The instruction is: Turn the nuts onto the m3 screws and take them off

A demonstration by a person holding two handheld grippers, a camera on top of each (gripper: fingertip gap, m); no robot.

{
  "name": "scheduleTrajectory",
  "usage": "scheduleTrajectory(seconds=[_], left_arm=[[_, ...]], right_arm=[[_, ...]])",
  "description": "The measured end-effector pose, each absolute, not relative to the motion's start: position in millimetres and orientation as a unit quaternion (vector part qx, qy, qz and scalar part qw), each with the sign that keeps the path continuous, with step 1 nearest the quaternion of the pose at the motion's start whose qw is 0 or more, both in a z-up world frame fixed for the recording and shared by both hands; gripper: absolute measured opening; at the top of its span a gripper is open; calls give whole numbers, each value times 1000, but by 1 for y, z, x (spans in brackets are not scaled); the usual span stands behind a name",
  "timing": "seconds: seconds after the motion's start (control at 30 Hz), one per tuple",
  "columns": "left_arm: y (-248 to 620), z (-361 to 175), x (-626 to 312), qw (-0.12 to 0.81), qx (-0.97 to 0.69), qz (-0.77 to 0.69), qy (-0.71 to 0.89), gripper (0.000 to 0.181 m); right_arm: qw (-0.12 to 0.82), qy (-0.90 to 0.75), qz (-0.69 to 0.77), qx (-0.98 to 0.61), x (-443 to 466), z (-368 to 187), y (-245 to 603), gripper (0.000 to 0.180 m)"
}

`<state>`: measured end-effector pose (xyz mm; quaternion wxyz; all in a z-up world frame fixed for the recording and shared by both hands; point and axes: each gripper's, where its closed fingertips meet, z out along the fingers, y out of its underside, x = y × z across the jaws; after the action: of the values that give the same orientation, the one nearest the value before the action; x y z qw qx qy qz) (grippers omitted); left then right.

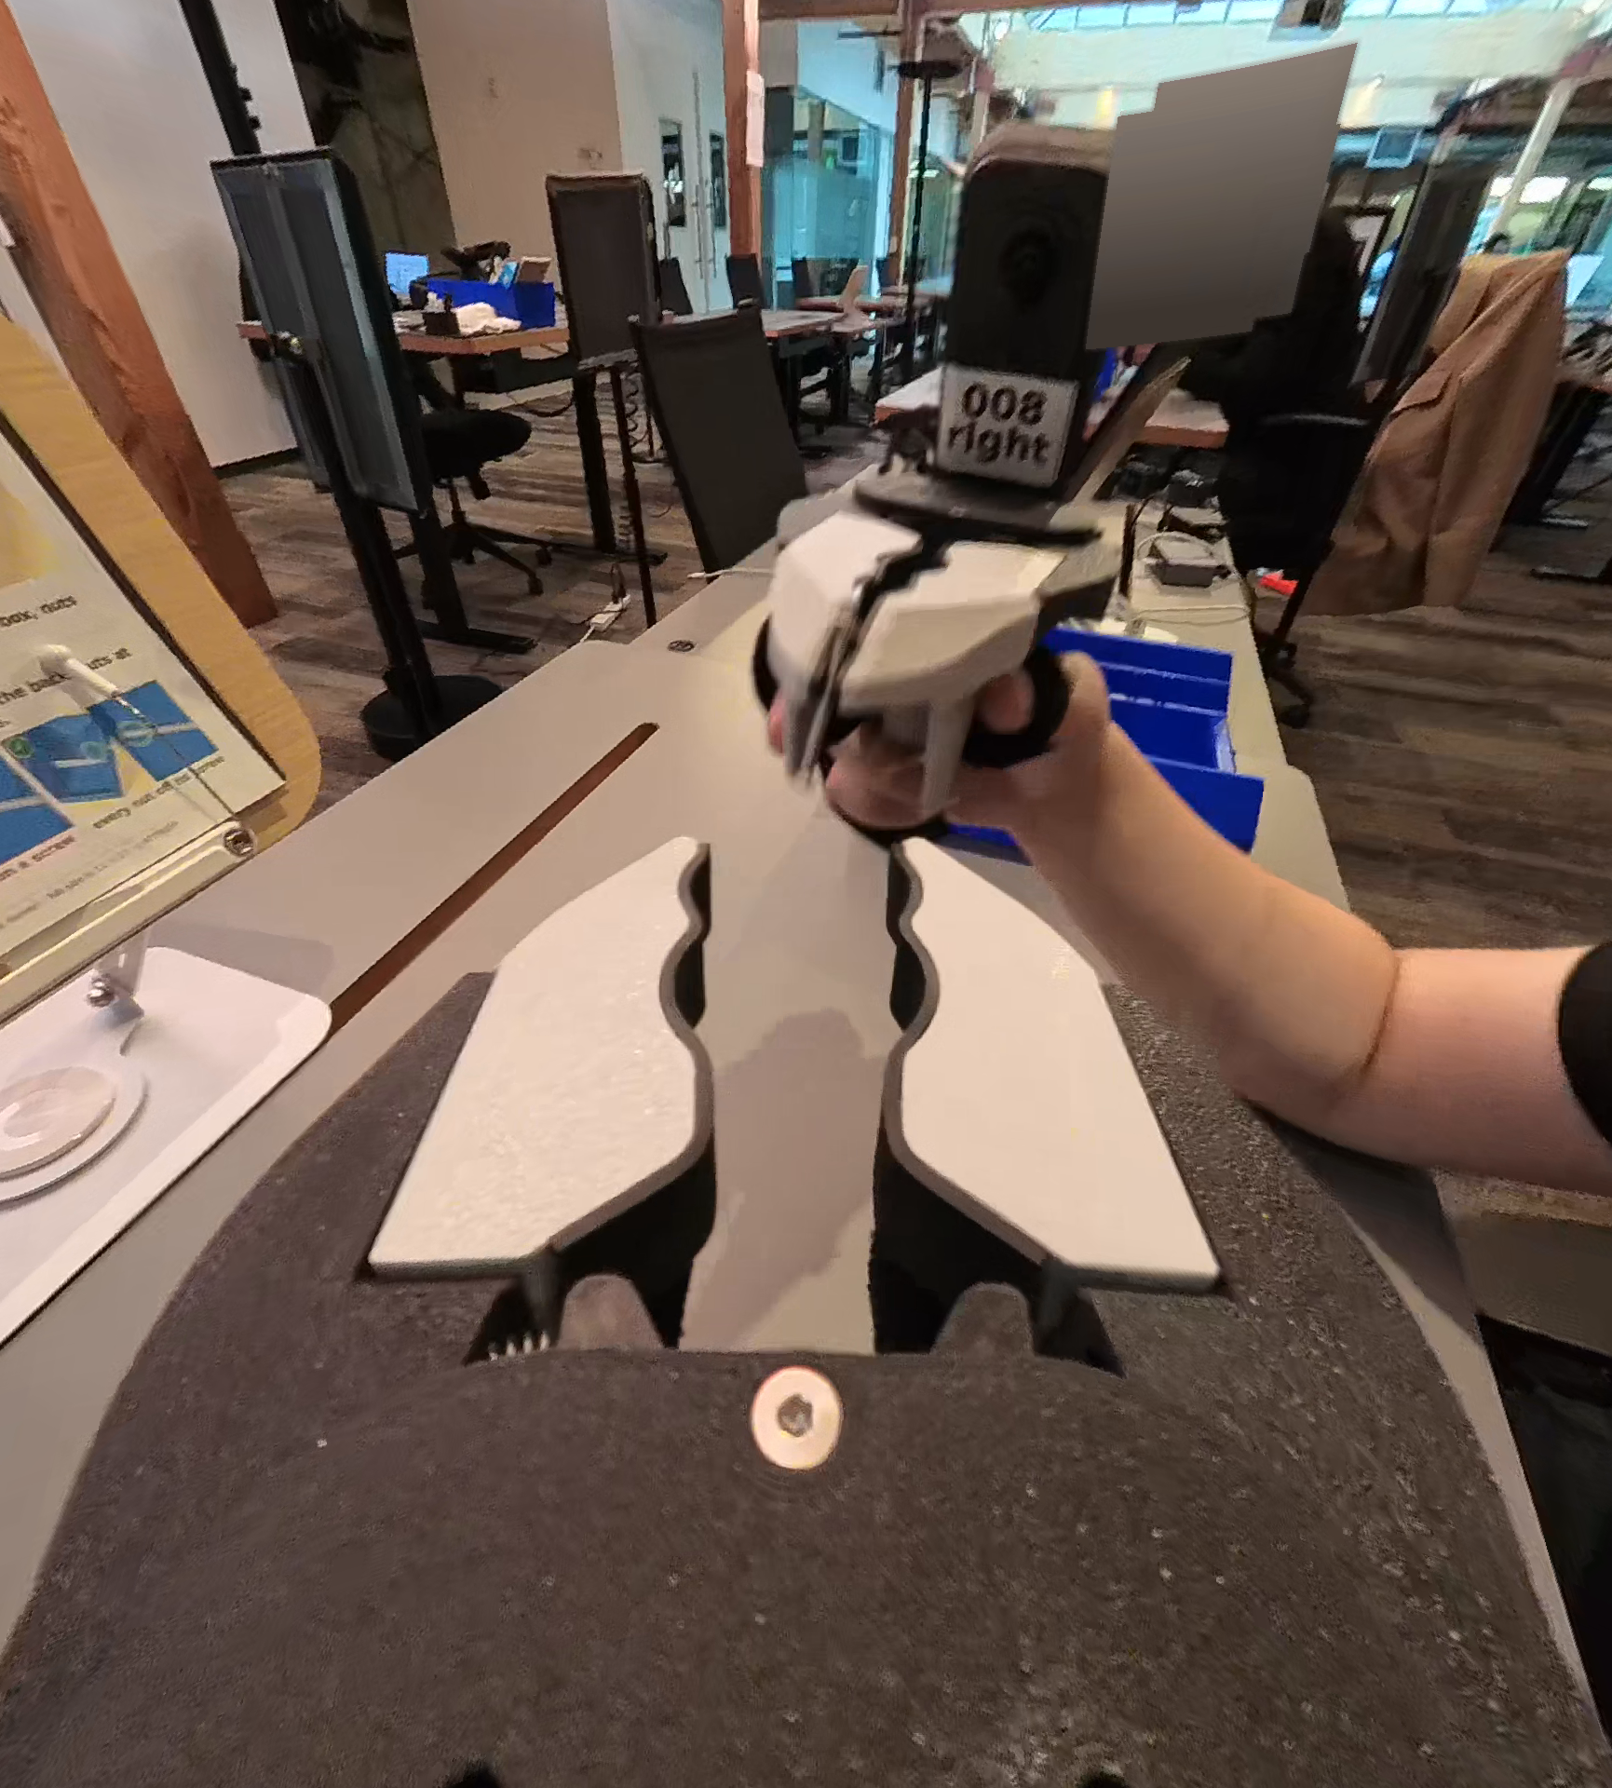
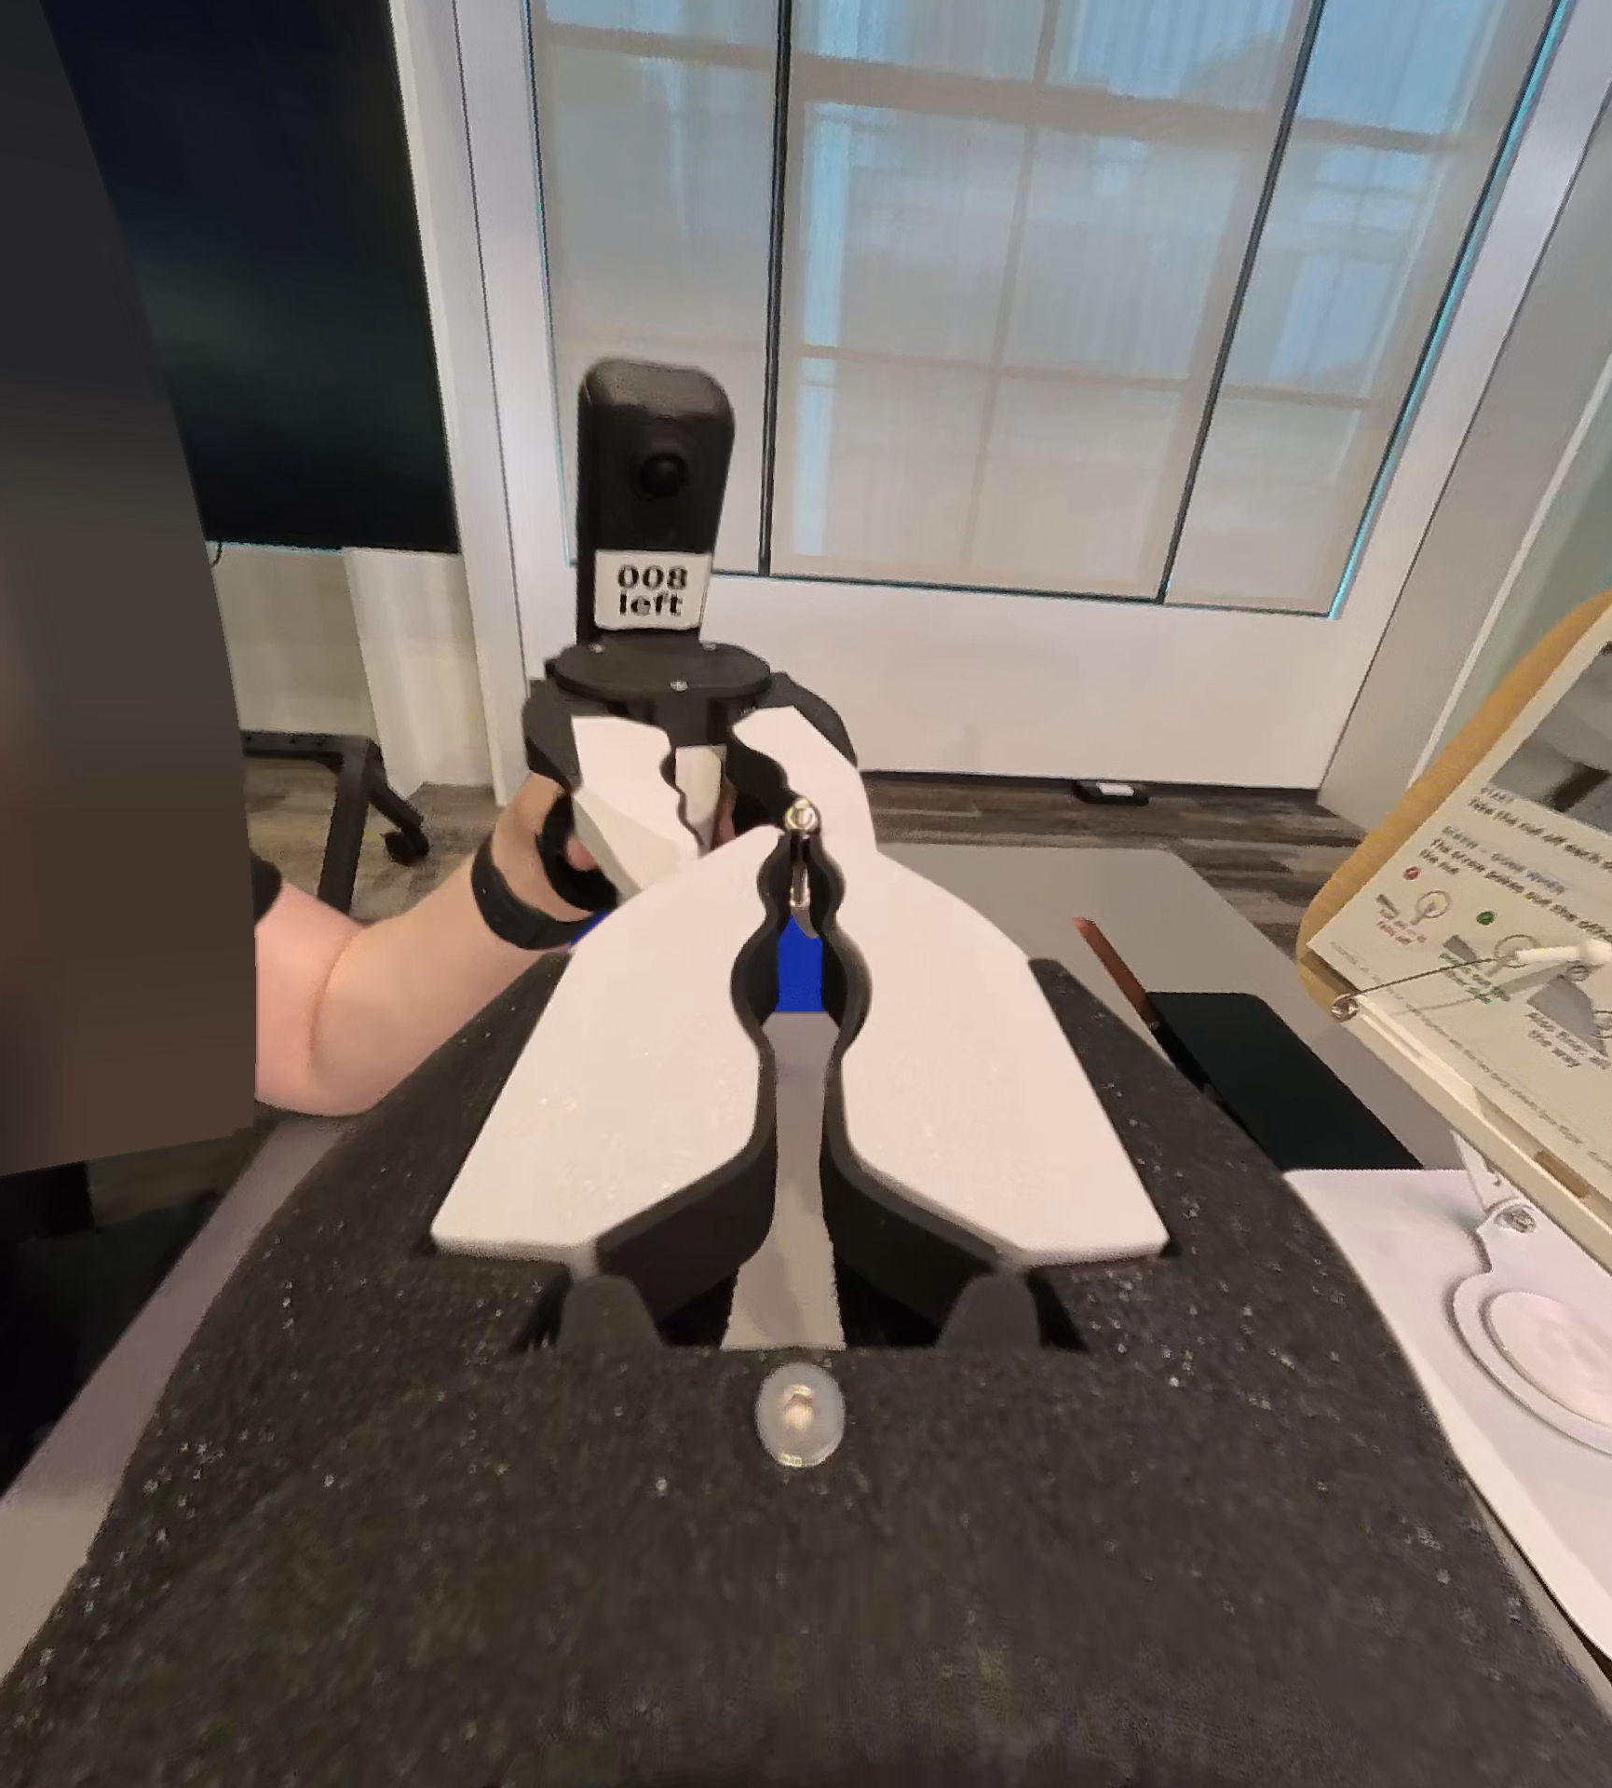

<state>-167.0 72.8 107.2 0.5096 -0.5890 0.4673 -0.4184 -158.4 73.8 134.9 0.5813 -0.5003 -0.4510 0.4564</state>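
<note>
Screw (image 2: 797, 866) with nut sits pinched in the right gripper (image 2: 797, 871) jaws; left gripper (image 1: 797, 861) jaws gape empty above the grey desk (image 1: 589, 735).

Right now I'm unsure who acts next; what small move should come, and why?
Probably bring the open left gripper toward the small silver screw, since the right gripper is shut on it and the two face each other with a gap between.
</note>
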Motion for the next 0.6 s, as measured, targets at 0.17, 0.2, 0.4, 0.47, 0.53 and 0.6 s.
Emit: scheduleTrajectory(seconds=[0.17,0.2,0.4,0.47,0.53,0.6], left_arm=[[63,127,-171,529,-562,-451,449,20],[61,128,-172,529,-560,-450,452,21],[49,129,-177,524,-557,-435,476,23],[46,130,-178,527,-555,-430,479,22],[44,132,-179,528,-553,-432,478,22],[42,132,-177,527,-555,-429,480,22]], right_arm=[[614,-416,441,-505,-121,153,58,2],[619,-411,430,-514,-112,155,55,2],[609,-387,293,-628,-22,157,29,2],[574,-365,242,-692,22,148,22,2],[523,-332,195,-760,70,132,16,2],[458,-298,163,-822,116,107,10,3]])
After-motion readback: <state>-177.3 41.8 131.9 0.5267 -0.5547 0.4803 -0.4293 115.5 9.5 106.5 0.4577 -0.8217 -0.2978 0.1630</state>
